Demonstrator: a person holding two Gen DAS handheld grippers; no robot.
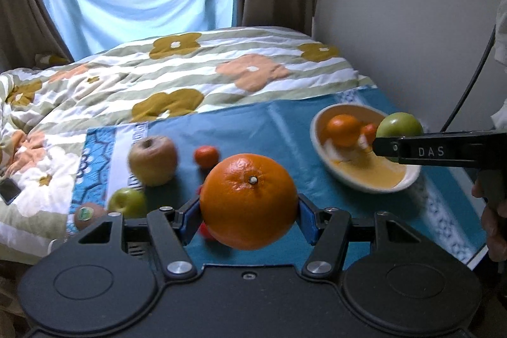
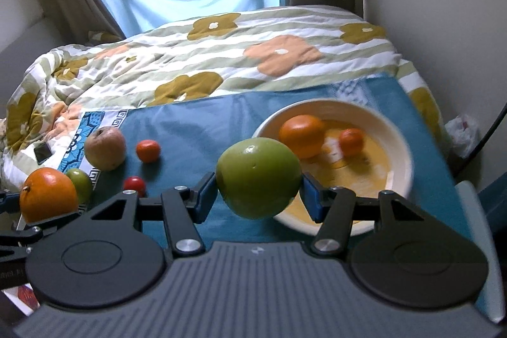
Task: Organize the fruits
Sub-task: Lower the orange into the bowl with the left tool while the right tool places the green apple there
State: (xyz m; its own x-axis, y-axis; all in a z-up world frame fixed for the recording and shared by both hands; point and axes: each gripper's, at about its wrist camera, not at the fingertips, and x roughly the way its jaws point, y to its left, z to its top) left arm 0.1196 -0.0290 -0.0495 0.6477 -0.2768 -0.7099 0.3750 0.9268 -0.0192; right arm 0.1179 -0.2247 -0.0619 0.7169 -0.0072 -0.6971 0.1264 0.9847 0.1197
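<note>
My left gripper (image 1: pixel 249 211) is shut on a large orange (image 1: pixel 248 200) and holds it above the blue cloth (image 1: pixel 253 122). My right gripper (image 2: pixel 258 192) is shut on a green apple (image 2: pixel 258 178), lifted beside a cream bowl (image 2: pixel 402 148). The bowl (image 1: pixel 317 135) holds an orange (image 2: pixel 302 135) and a small mandarin (image 2: pixel 351 141). On the cloth lie a brownish apple (image 2: pixel 105 148), a small mandarin (image 2: pixel 148 150), a small green apple (image 2: pixel 80 184) and a red tomato (image 2: pixel 134 184). In the left wrist view the right gripper (image 1: pixel 399 144) with its green apple (image 1: pixel 400 124) hangs over the bowl's right rim.
A kiwi with a sticker (image 1: pixel 88 214) lies at the cloth's left edge. A flowered duvet (image 1: pixel 190 68) covers the bed behind. A phone (image 2: pixel 42 152) lies on the duvet at left. A wall (image 1: pixel 412 21) and a black cable (image 1: pixel 472 78) are at right.
</note>
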